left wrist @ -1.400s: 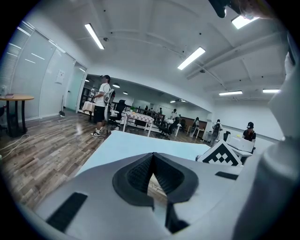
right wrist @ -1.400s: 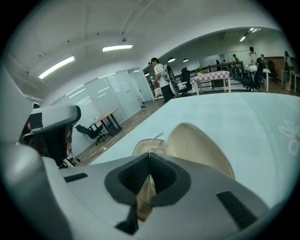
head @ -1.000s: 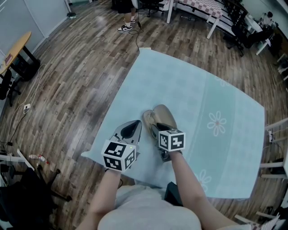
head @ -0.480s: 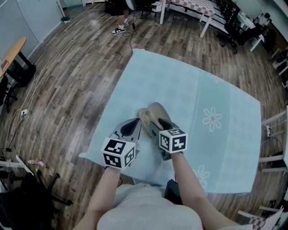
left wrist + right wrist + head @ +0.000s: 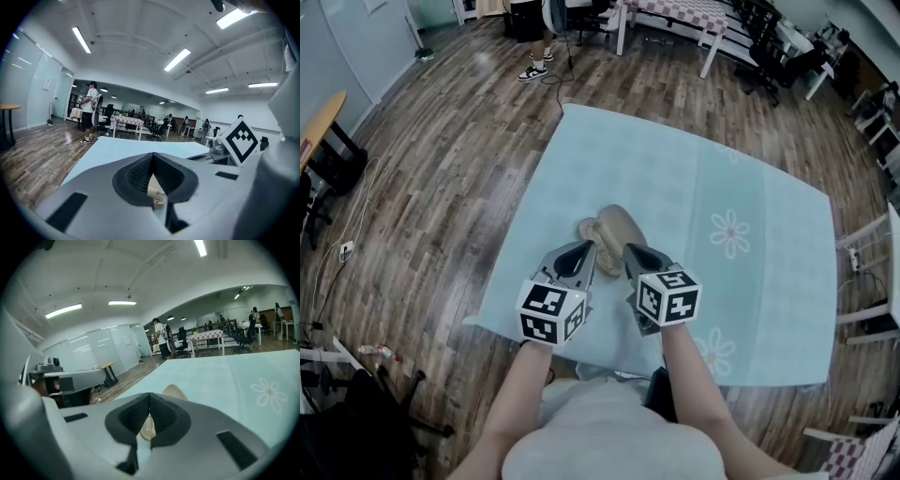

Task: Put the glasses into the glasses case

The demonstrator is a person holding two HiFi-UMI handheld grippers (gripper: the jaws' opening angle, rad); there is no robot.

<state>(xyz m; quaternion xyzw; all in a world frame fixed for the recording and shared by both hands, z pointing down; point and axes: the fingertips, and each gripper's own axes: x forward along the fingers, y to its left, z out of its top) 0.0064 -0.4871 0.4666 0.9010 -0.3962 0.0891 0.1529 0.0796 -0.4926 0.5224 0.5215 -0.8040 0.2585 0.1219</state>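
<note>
A beige glasses case (image 5: 614, 227) lies on the light blue tablecloth (image 5: 675, 169), just ahead of both grippers. No glasses are visible. My left gripper (image 5: 581, 248) is shut, its tip near the case's left end; a beige piece of the case (image 5: 156, 190) shows through the hollow behind its closed tips (image 5: 153, 155). Whether it touches the case I cannot tell. My right gripper (image 5: 633, 251) hovers at the case's near right side. Its jaws are closing, the tips (image 5: 149, 395) meet and nothing is pinched. The case (image 5: 177, 391) shows just past them.
The cloth has a white flower print (image 5: 729, 232) on its right half. Wood floor surrounds the table. A person (image 5: 534, 37) stands at the far end, with tables and office chairs (image 5: 787, 56) behind. A wooden desk (image 5: 323, 122) stands at left.
Both grippers have drawn back from the case toward me. The right one, which covered the case's near end, has lifted off it. The case stays on the cloth.
</note>
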